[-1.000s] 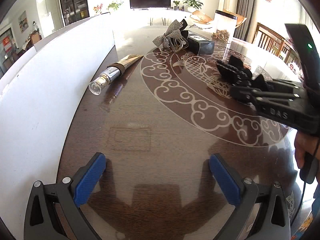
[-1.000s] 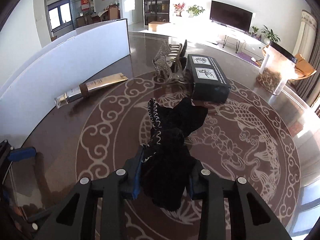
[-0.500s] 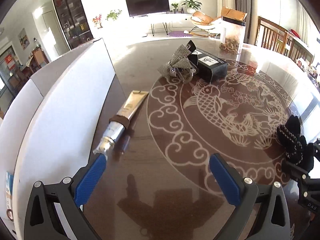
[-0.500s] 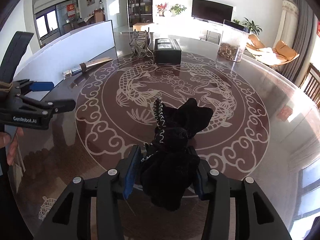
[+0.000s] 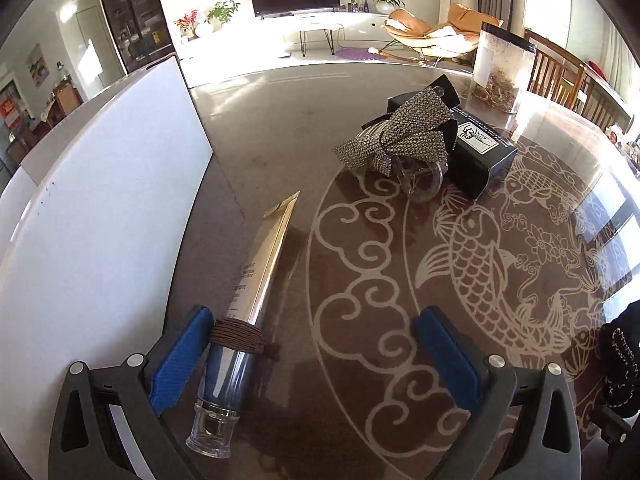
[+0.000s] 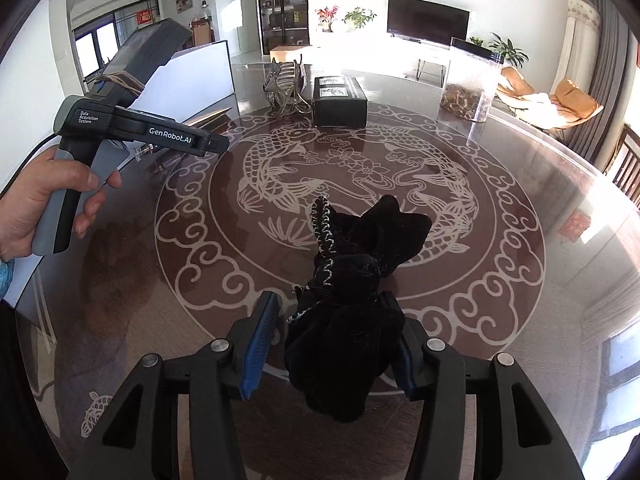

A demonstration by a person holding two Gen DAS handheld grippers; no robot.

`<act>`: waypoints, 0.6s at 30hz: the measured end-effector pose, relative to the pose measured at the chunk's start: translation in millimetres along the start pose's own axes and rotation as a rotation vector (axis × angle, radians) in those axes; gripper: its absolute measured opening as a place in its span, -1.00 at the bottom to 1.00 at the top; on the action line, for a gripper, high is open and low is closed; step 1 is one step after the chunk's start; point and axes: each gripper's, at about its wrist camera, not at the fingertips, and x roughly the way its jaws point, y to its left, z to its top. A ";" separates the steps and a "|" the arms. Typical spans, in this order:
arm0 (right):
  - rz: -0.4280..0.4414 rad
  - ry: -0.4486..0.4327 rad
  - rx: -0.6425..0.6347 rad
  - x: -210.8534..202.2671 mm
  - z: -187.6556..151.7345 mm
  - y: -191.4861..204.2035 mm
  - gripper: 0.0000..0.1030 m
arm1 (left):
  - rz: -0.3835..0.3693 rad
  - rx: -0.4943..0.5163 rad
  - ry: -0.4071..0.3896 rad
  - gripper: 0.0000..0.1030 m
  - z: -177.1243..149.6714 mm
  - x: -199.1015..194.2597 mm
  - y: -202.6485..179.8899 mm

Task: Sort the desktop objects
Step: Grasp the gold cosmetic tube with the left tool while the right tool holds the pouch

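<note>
The right gripper [image 6: 326,344] is letting go of the black velvet pouch [image 6: 352,312]: its jaws are opening, and a clear gap shows at the left blue pad [image 6: 258,350] while the pouch's far side hides the other pad, so nothing appears to be pressed any longer. The pouch sits slumped on the glass-topped table [image 6: 560,280], between the jaws, at the near rim of the carp medallion. To finish this release well, I judge the jaws should spread until both pads are free of the soft cloth, then the gripper should draw straight back, since the cord and stitched edge could snag a pad and drag the pouch out of its place.

The left gripper [image 5: 316,360] stands wide open, low over the table. The gold cosmetic tube [image 5: 256,284] lies with its clear cap end between the jaws, just beside the left pad [image 5: 182,360] and well apart from the right one. I cannot tell whether the left pad touches it. A good grasp likely calls for centring the jaws about the tube's stiff shoulder near the brown cord band [image 5: 238,334], not the flat crimped tail.

Beyond the tube, at the medallion's far edge, a sparkly bow [image 5: 400,136] rests on a clear tape roll [image 5: 420,176], touching a black box [image 5: 476,148]. The white board [image 5: 100,200] runs along the medallion's left.
</note>
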 end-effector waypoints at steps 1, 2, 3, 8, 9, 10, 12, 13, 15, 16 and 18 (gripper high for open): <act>0.001 0.000 0.000 -0.2 0.2 0.3 0.04 | -0.021 -0.024 -0.001 0.99 -2.4 0.2 3.3; 0.001 0.001 -0.001 -0.1 0.2 0.2 0.04 | -0.045 -0.054 -0.003 0.93 -4.8 -0.3 7.5; 0.002 0.001 -0.001 -0.4 0.2 0.3 0.04 | -0.027 -0.061 -0.021 0.61 -6.2 -4.0 8.1; 0.002 0.000 -0.001 -0.3 0.4 0.2 0.04 | -0.027 -0.104 -0.039 -0.43 -16.4 -18.7 15.6; 0.002 0.000 -0.001 -0.5 0.5 0.0 0.04 | -0.034 -0.115 -0.046 -0.43 -22.5 -22.7 15.9; 0.002 0.000 -0.002 -0.3 0.4 0.2 0.04 | -0.035 -0.121 -0.055 -0.43 -30.1 -27.5 14.6; 0.002 0.000 -0.001 -0.4 0.4 0.0 0.04 | -0.033 -0.120 -0.072 -0.43 -46.7 -37.8 8.5; 0.002 0.000 -0.001 -0.4 0.4 0.1 0.04 | -0.033 -0.118 -0.079 -0.43 -55.9 -43.9 4.9; 0.001 0.000 -0.002 -0.4 0.4 0.1 0.04 | -0.040 -0.117 -0.082 -0.43 -73.0 -55.7 -2.2; 0.002 0.000 -0.002 -0.4 0.4 0.3 0.04 | -0.044 -0.114 -0.082 -0.43 -82.1 -62.3 -5.7; 0.001 0.001 -0.002 -0.5 0.4 0.1 0.04 | -0.042 -0.107 -0.080 -0.43 -97.2 -73.9 -13.5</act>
